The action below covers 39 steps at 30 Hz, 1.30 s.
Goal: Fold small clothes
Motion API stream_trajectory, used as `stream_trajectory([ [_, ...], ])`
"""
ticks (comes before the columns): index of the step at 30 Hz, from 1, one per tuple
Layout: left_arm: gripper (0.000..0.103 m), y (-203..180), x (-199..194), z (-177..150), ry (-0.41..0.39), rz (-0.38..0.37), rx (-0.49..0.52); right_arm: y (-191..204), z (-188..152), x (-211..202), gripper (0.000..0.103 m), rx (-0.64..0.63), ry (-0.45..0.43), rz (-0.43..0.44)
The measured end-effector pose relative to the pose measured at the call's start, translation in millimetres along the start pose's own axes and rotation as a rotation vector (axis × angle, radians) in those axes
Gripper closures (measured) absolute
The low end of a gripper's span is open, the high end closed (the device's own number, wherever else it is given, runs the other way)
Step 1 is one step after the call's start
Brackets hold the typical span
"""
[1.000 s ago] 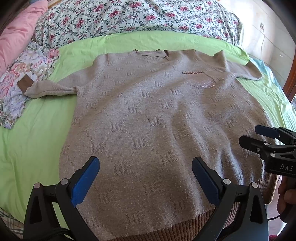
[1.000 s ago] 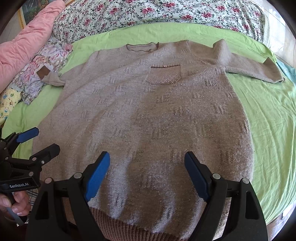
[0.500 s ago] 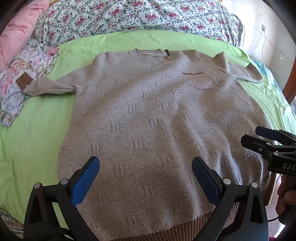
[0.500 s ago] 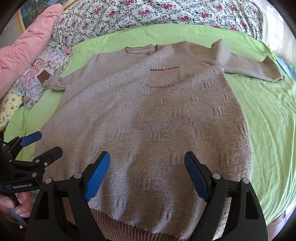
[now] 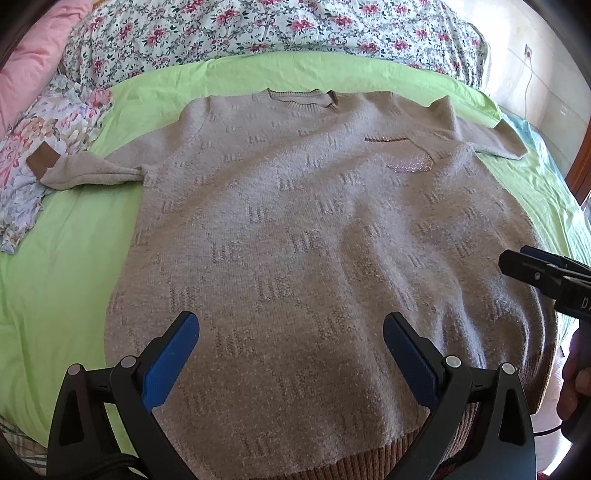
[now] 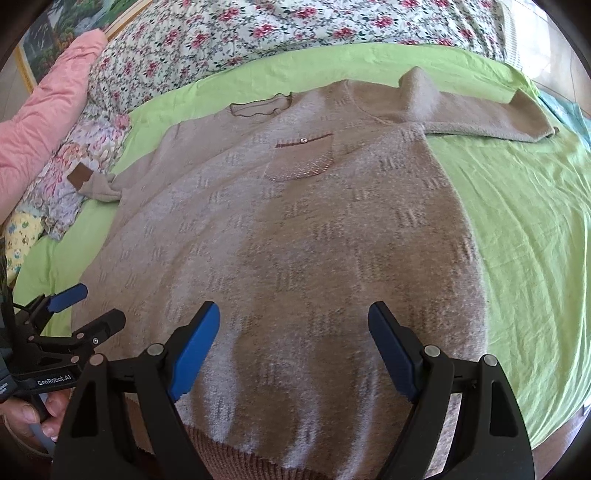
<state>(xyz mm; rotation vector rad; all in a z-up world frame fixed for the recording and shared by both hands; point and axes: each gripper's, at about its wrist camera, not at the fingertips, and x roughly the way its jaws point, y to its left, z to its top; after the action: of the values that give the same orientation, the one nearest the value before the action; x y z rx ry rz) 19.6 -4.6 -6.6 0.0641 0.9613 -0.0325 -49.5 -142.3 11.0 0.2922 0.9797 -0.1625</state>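
A beige knit sweater (image 5: 295, 221) with a small sparkly chest pocket (image 5: 406, 158) lies spread flat, front up, on a green sheet (image 5: 55, 258). It also shows in the right wrist view (image 6: 295, 240), both sleeves out to the sides. My left gripper (image 5: 291, 339) is open and empty above the lower part of the sweater, near the ribbed hem (image 5: 369, 461). My right gripper (image 6: 293, 332) is open and empty above the same lower part, further right. Each gripper shows in the other's view, the right (image 5: 535, 269) and the left (image 6: 85, 306).
A floral cover (image 5: 258, 26) lies at the bed's far end. A pink pillow (image 6: 44, 110) and a flowery garment (image 5: 33, 155) lie at the left, under the left cuff. Bare green sheet (image 6: 524, 221) stretches to the sweater's right. The bed edge is just below the hem.
Both grippers have shifted slightly forward and left over the sweater. Both stay open and the sweater has not moved.
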Motion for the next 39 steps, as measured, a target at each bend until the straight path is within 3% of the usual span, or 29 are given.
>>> stream_trajectory([
  [17,0.003,8,16,43,0.001,0.008,-0.040,-84,36,-16,0.020,0.145,-0.066,-0.060],
  [27,0.003,21,22,72,-0.028,0.016,-0.084,-218,89,-41,0.020,0.388,-0.180,-0.143],
  [30,0.003,25,29,79,-0.020,0.019,-0.102,-266,109,-45,0.029,0.489,-0.221,-0.134],
  [35,0.003,22,46,85,0.013,0.041,-0.096,-349,141,-36,0.055,0.691,-0.276,-0.087],
  [39,0.003,15,61,89,0.036,0.064,-0.071,-392,171,-19,0.061,0.730,-0.293,-0.133],
])
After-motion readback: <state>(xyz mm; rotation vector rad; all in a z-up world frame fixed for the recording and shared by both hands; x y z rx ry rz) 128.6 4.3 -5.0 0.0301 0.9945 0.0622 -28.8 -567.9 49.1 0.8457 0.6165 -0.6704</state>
